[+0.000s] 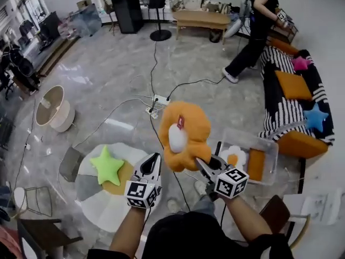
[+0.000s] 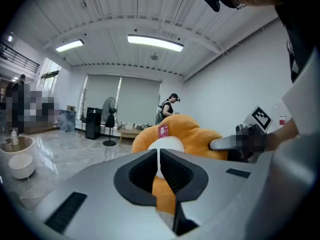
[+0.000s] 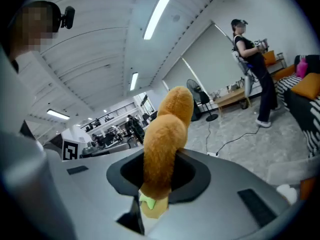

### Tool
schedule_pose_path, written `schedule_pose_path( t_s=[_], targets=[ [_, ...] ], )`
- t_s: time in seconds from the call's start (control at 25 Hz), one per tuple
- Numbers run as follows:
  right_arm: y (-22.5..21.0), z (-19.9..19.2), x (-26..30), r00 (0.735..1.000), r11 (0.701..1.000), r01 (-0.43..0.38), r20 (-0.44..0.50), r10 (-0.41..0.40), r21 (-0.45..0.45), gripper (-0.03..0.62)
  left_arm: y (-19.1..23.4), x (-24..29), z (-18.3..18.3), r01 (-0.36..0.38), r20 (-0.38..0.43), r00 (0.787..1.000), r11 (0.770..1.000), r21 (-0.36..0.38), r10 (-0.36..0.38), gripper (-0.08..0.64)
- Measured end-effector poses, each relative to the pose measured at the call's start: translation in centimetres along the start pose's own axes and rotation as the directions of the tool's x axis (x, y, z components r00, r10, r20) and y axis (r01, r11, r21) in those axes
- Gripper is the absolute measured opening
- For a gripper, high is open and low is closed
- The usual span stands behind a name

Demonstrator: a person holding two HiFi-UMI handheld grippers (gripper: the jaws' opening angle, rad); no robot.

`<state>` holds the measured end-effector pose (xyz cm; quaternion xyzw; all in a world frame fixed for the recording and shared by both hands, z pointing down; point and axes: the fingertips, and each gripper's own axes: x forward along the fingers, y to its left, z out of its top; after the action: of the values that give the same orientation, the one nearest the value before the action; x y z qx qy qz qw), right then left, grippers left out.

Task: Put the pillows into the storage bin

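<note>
- Right gripper (image 1: pixel 202 164): jaws clamped on 1 lobe of the orange flower pillow (image 1: pixel 186 135). Its own view shows the plush lobe (image 3: pixel 162 139) filling the gap between the jaws (image 3: pixel 157 178).
- Left gripper (image 1: pixel 156 158): jaws together, tips at the pillow's lower left edge. Its own view shows the jaws (image 2: pixel 159 164) meeting with orange plush (image 2: pixel 200 136) right behind them. Cannot tell if fabric is nipped.
- Pillow is held up in the air between the 2 grippers, white centre and red tag facing up, over bare floor and left of the storage bin.
- Storage bin (image 1: pixel 271 149): clear, open, on the floor against the front edge of the sofa (image 1: pixel 280 109). Inside are a white-and-yellow pillow (image 1: pixel 235 156) at its left end and an orange one (image 1: pixel 256 164) beside it.
- Green star pillow (image 1: pixel 107 166) lies at the centre of a round mat (image 1: pixel 99 201), lower left.
- Sofa carries an orange cushion (image 1: pixel 294 85), a pink star (image 1: pixel 300 63) at the far end and a blue star (image 1: pixel 315 117) near the front edge.
- Another person (image 1: pixel 259 26) stands by the sofa's far end.
</note>
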<state>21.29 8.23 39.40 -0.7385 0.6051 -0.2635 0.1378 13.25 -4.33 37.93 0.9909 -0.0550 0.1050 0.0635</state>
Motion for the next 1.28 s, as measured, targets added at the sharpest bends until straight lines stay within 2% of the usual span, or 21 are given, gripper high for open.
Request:
schedule_pose_path(
  t_s=[0.2, 0.44, 0.72, 0.92, 1.08, 1.28],
  targets=[
    [-5.0, 0.3, -6.5, 0.985, 0.986, 0.166, 0.045, -0.167, 0.022, 0.106, -6.2, 4.7, -0.4, 0.176, -0.037, 0.984, 0.984, 0.026, -0.175, 0.031],
    [-11.6, 0.2, -12.8, 0.948, 0.950, 0.304, 0.071, -0.309, 0.077, 0.107, -12.1, 9.5, -0.5, 0.274, -0.064, 0.960, 0.961, 0.029, -0.272, 0.031],
    [-18.4, -1.3, -16.8, 0.917, 0.913, 0.393, 0.029, -0.398, 0.108, 0.107, -17.7, 14.7, -1.6, 0.339, -0.107, 0.936, 0.940, 0.029, -0.334, 0.031],
    [-22.9, -2.8, -20.0, 0.887, 0.875, 0.459, -0.013, -0.463, 0.151, 0.110, -21.9, 18.1, -3.1, 0.393, -0.152, 0.910, 0.920, 0.015, -0.386, 0.031],
    [-26.5, -4.6, -21.8, 0.866, 0.843, 0.496, -0.047, -0.498, 0.208, 0.112, -24.1, 20.3, -5.3, 0.409, -0.193, 0.895, 0.913, -0.009, -0.403, 0.031],
    [-31.0, -8.7, -22.7, 0.827, 0.798, 0.562, -0.128, -0.548, 0.216, 0.112, -26.0, 22.2, -9.6, 0.419, -0.260, 0.873, 0.907, -0.036, -0.413, 0.031]
  ],
)
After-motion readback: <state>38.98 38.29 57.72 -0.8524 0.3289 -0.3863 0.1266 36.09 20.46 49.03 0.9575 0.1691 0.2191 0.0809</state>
